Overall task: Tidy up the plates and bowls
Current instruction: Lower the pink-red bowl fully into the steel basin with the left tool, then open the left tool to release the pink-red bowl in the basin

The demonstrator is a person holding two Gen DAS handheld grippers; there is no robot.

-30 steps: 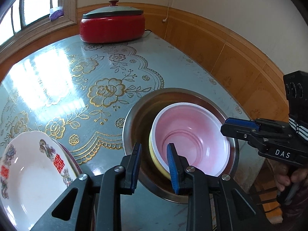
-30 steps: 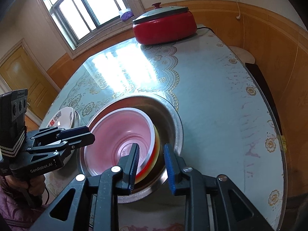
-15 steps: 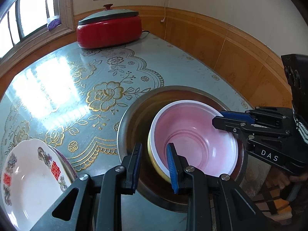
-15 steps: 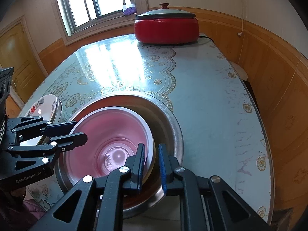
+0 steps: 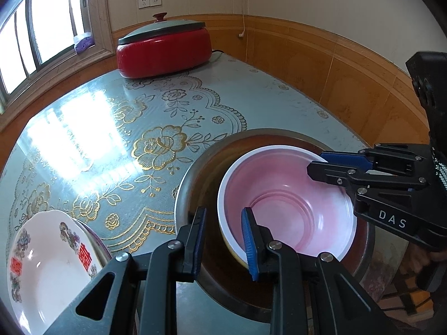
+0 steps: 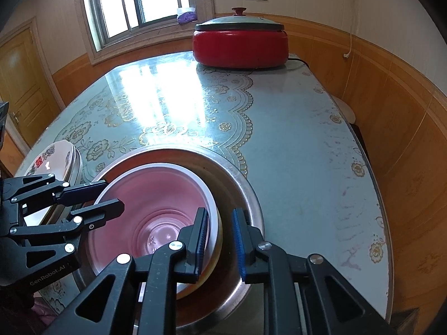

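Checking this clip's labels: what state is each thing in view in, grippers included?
left gripper: jaws open, astride the pink bowl's rim.
right gripper: jaws just been opening, bowl rim between them.
pink bowl: upright, empty, nested in a yellow bowl inside the metal basin.
plates: stacked, top one empty.
red pot: lid on.

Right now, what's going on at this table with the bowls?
A person holds a gripper in each hand over a pink bowl nested in a yellow bowl inside a metal basin. The left gripper straddles the pink bowl's rim, jaws open. The right gripper straddles the opposite side; its jaws have just been opening. Some patterned plates sit beside the basin.
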